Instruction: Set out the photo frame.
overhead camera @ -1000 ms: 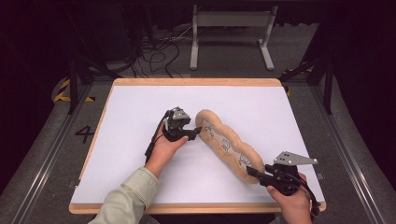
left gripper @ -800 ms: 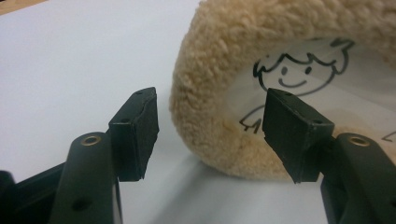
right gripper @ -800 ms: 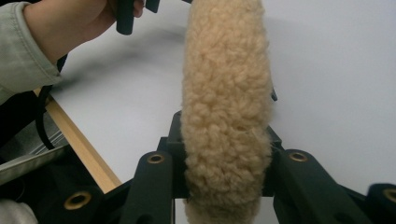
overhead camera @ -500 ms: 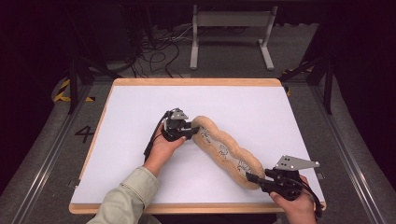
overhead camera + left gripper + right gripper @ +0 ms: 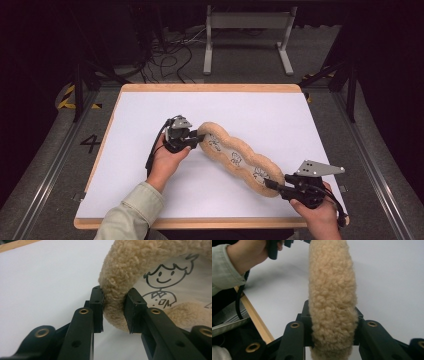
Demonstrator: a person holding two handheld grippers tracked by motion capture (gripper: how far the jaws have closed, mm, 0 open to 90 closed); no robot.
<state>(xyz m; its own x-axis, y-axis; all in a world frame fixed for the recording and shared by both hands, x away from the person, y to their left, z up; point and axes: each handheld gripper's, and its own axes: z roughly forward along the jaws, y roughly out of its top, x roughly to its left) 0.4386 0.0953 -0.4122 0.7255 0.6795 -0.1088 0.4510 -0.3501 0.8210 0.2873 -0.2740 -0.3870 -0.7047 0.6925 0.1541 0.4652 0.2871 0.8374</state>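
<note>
Jaws of the left gripper [image 5: 196,139] have just squeezed onto the far end of the fluffy cushion [image 5: 235,157]. Right gripper [image 5: 274,185] grips its near end. With both ends held, the cushion on the white tabletop [image 5: 125,150] looks ready to lift.

The plush item [image 5: 235,157] is a long, tan, fleecy piece with a lobed, wavy outline. Its inner face is a paler panel printed with line-drawn cartoon figures, one a smiling figure with a bow tie. It lies diagonally across the white desk [image 5: 280,120], one end near the desk's centre, the other near the front right edge. The fleecy rim at each end is pinched.
</note>
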